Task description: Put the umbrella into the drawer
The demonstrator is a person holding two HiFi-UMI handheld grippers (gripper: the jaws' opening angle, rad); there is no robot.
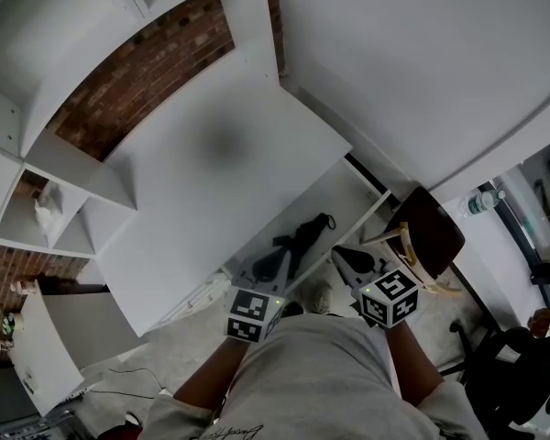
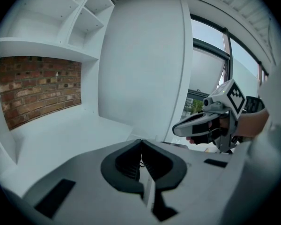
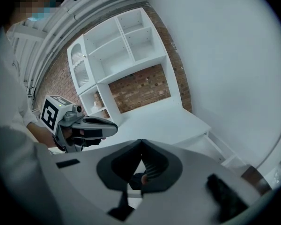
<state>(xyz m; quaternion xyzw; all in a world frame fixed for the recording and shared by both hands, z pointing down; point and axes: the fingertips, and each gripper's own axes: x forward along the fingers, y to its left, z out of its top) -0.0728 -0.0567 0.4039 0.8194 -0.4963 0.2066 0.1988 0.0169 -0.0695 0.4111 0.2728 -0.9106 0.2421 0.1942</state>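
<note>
**A:** So where is the black folded umbrella (image 1: 301,236)?

**B:** It lies on the floor of the open white drawer (image 1: 339,192), which is pulled out from under the white desk top (image 1: 220,181). It sits at a slant, with its strap loop at the end farther from the person.

**A:** Does the left gripper (image 2: 140,143) have hold of it?

**B:** No. Its two dark jaws are pressed together along their whole length, with nothing between them. From the head view it hovers over the drawer's near edge, close to the umbrella's near end. I cannot tell whether it touches the umbrella.

**A:** And the right gripper (image 3: 140,143)?

**B:** Its jaw tips meet as well, leaving only a small triangular gap lower down, and nothing is clamped there. It hangs over the right part of the drawer, beside the umbrella and apart from it.

**A:** How do the two grippers sit relative to each other?

**B:** They are side by side, near each other but not touching, and each shows in the other's view.

**A:** What else is around?

**B:** A red brick wall (image 1: 147,71) stands behind the desk top, and a dark brown chair seat (image 1: 433,232) is just right of the drawer.
</note>
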